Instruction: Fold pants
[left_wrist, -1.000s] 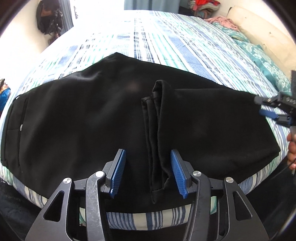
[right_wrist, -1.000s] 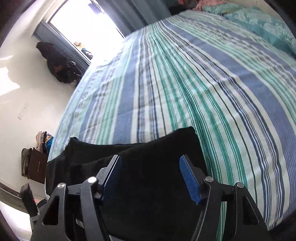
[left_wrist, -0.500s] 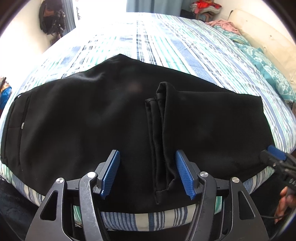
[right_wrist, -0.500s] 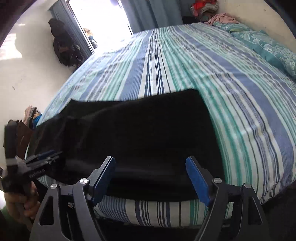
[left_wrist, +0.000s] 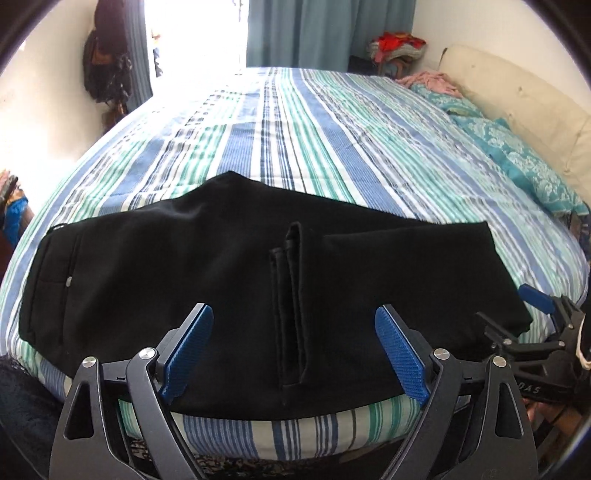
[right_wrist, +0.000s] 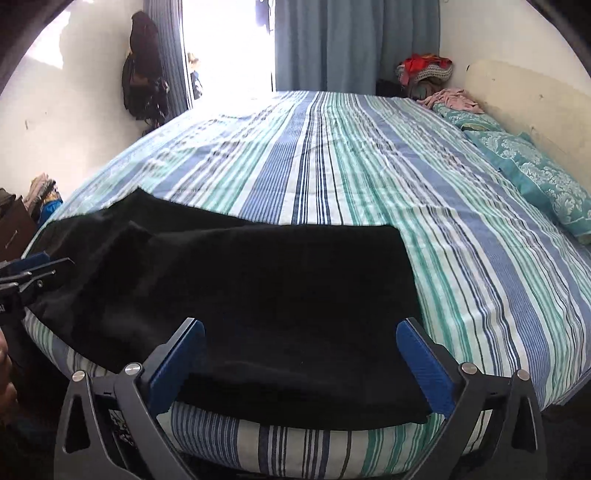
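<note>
Black pants (left_wrist: 184, 269) lie flat along the near edge of the striped bed (left_wrist: 314, 140), waistband at the left, the legs folded over so the hems (left_wrist: 291, 306) rest across the middle. My left gripper (left_wrist: 293, 354) hovers over the hems, its jaws opening, and the pads touch nothing. In the right wrist view the folded end of the pants (right_wrist: 295, 295) fills the foreground. My right gripper (right_wrist: 301, 369) hangs above that fold with its jaws opening wide and free of the cloth. Each gripper shows at the edge of the other's view: the right gripper (left_wrist: 535, 325), the left gripper (right_wrist: 26, 273).
Teal patterned pillows (left_wrist: 532, 170) and a cream headboard (left_wrist: 517, 107) line the bed's right side. A pink cloth (right_wrist: 450, 99) lies at the far corner near a pile of clothes (right_wrist: 424, 70). A dark bag (right_wrist: 142, 70) hangs on the left wall beside the bright doorway.
Both grippers' jaws have spread much wider and both drew back from the pants. The right gripper swung from the fold's far corner to the near edge. The hems settled flat.
</note>
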